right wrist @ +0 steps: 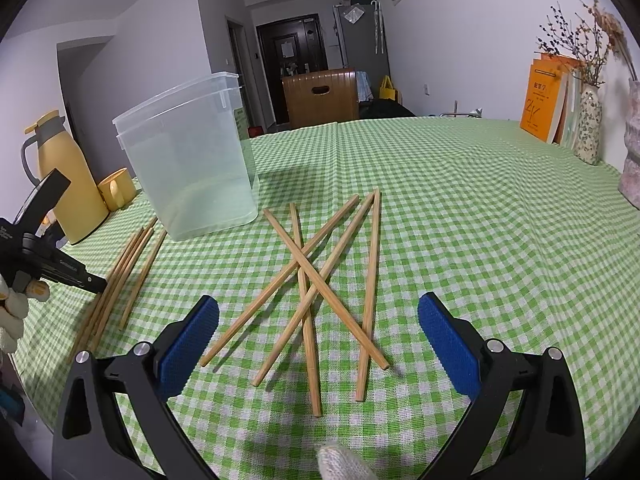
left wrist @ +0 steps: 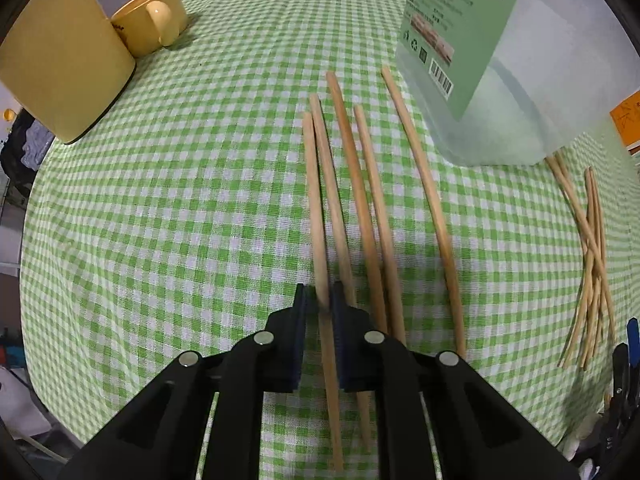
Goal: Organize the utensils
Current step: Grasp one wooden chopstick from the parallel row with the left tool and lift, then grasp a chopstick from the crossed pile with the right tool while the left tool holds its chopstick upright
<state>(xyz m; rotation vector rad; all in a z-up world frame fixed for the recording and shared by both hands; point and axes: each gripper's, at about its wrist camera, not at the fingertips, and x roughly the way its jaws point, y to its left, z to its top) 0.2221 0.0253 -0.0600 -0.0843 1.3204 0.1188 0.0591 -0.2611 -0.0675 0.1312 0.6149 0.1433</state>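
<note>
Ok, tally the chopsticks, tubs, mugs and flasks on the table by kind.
chopsticks: 10 (5 crossed, 5 side by side)
tub: 1
mug: 1
flask: 1
Total: 13

The table (right wrist: 460, 184) wears a green-and-white checked cloth. Just ahead of the right hand-held gripper (right wrist: 318, 340) lies a crossed heap of chopsticks (right wrist: 316, 280). Farther ahead and to its left stands a clear plastic tub (right wrist: 192, 168), with a row of chopsticks (left wrist: 360, 200) beside it. Beyond those sit a yellow jug (right wrist: 68, 184) and a yellow cup (right wrist: 118, 190).
</note>
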